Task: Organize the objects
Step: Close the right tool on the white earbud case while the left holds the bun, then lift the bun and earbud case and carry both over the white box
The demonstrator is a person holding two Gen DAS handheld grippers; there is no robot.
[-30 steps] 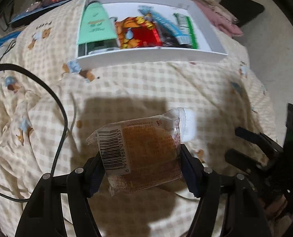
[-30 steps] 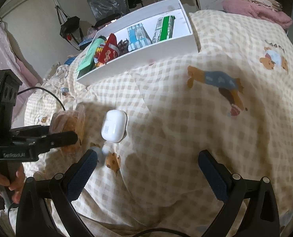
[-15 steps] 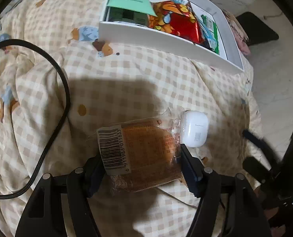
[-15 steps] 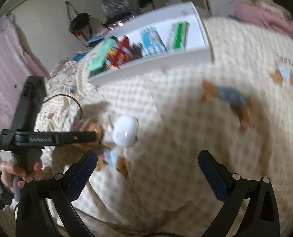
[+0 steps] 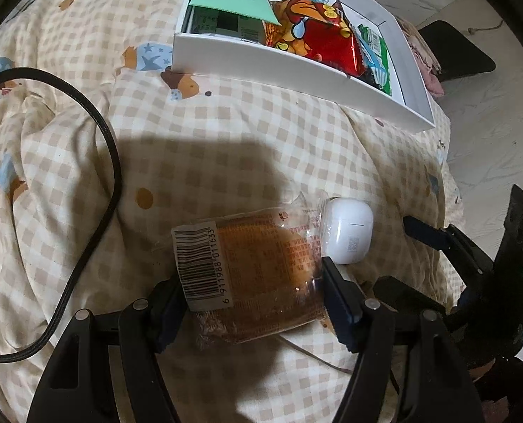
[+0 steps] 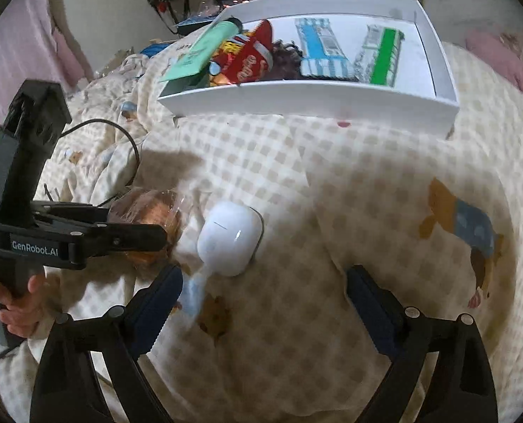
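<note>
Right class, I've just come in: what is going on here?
Someone is tidying a bed with two handheld grippers. The left gripper is shut on a clear-wrapped brown pastry packet. The open right gripper hangs over a white rounded earbud case on the checked quilt. The white cardboard box already holds snacks.

One box, five items inside

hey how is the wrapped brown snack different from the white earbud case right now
The wrapped snack is brown in clear plastic with a barcode label; the earbud case is plain glossy white. The snack is pinched in the left gripper, while the case lies free on the checked blanket, with the open right gripper near it. The snack looks soft and crinkly, the case hard and smooth. Neither is in the white box yet.
</note>
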